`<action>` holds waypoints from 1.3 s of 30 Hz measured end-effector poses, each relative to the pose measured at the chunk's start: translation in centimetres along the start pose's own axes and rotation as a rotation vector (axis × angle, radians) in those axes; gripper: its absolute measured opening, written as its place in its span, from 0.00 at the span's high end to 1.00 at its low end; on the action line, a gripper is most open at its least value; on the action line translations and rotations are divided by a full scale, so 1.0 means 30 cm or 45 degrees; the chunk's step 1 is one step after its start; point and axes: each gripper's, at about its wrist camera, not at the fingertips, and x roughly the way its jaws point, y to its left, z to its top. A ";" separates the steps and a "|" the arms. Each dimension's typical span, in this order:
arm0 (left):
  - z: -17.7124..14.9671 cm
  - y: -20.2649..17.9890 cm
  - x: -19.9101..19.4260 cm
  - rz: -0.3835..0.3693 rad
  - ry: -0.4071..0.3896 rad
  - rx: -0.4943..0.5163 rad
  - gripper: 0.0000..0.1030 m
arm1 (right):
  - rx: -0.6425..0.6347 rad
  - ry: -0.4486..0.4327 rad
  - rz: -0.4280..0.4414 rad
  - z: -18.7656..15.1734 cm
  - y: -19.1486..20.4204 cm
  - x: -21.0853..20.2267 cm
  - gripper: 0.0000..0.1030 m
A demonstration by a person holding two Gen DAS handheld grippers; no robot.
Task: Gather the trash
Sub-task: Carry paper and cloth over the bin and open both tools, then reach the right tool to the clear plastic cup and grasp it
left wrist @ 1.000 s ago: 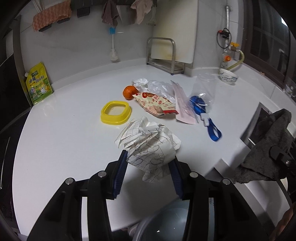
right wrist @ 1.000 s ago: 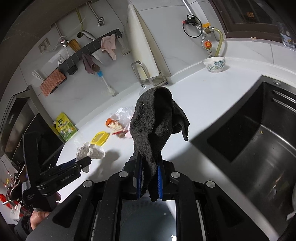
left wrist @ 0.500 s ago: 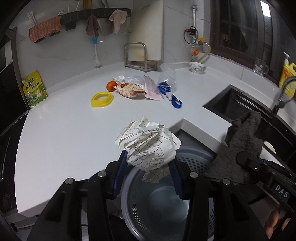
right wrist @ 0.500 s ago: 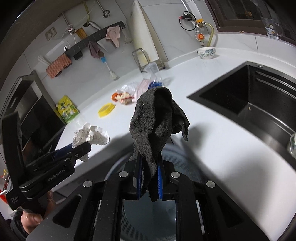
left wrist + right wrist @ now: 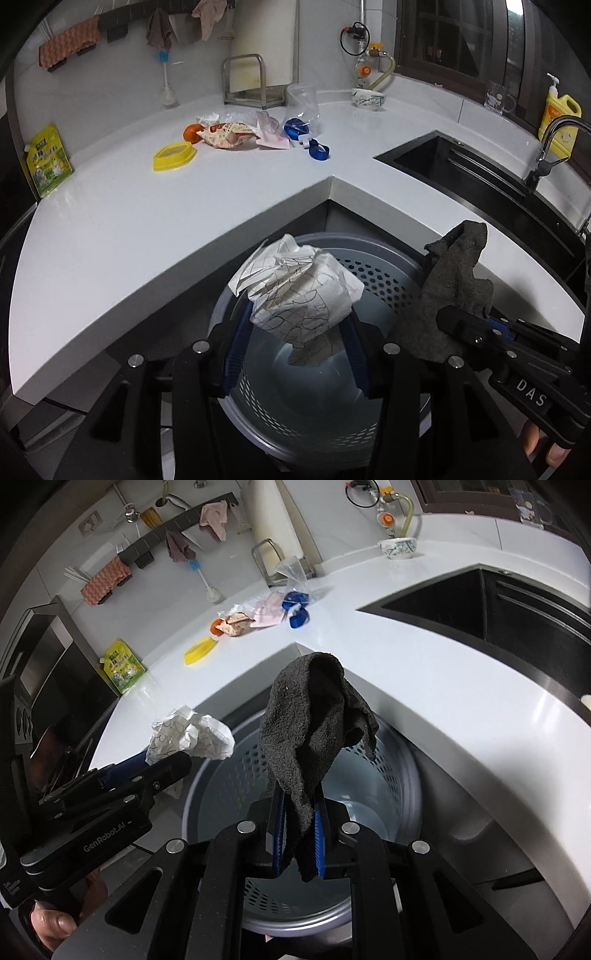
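My left gripper (image 5: 295,328) is shut on a crumpled white paper with black scribbles (image 5: 295,291) and holds it over the open grey perforated trash bin (image 5: 376,275). The paper also shows in the right wrist view (image 5: 192,734). My right gripper (image 5: 299,830) is shut on a dark grey rag (image 5: 314,720) and holds it above the same bin (image 5: 402,775). The rag shows at the right of the left wrist view (image 5: 454,280). More trash lies on the white counter: a snack wrapper (image 5: 229,134), a pink packet (image 5: 271,138), a clear bag (image 5: 303,103), blue pieces (image 5: 317,151).
A yellow lid (image 5: 173,157) and an orange fruit (image 5: 191,132) lie on the counter (image 5: 129,214). A green pouch (image 5: 48,162) leans at the left wall. A black sink (image 5: 461,170) with a tap (image 5: 550,147) is at the right. A bowl (image 5: 368,99) stands at the back.
Both grippers have pulled back off the counter and down, so the paper and the rag now hang over the trash bin. Both stay shut on their loads.
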 end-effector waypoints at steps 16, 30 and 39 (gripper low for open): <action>0.006 0.011 -0.028 0.049 -0.036 -0.010 0.29 | 0.011 -0.035 -0.012 -0.003 -0.014 -0.022 0.58; 0.023 0.056 0.001 0.063 -0.018 -0.061 0.25 | -0.002 -0.045 -0.008 0.003 0.000 -0.013 0.53; 0.051 0.098 0.021 0.081 -0.021 -0.086 0.21 | -0.004 -0.056 -0.020 0.029 0.003 0.009 0.51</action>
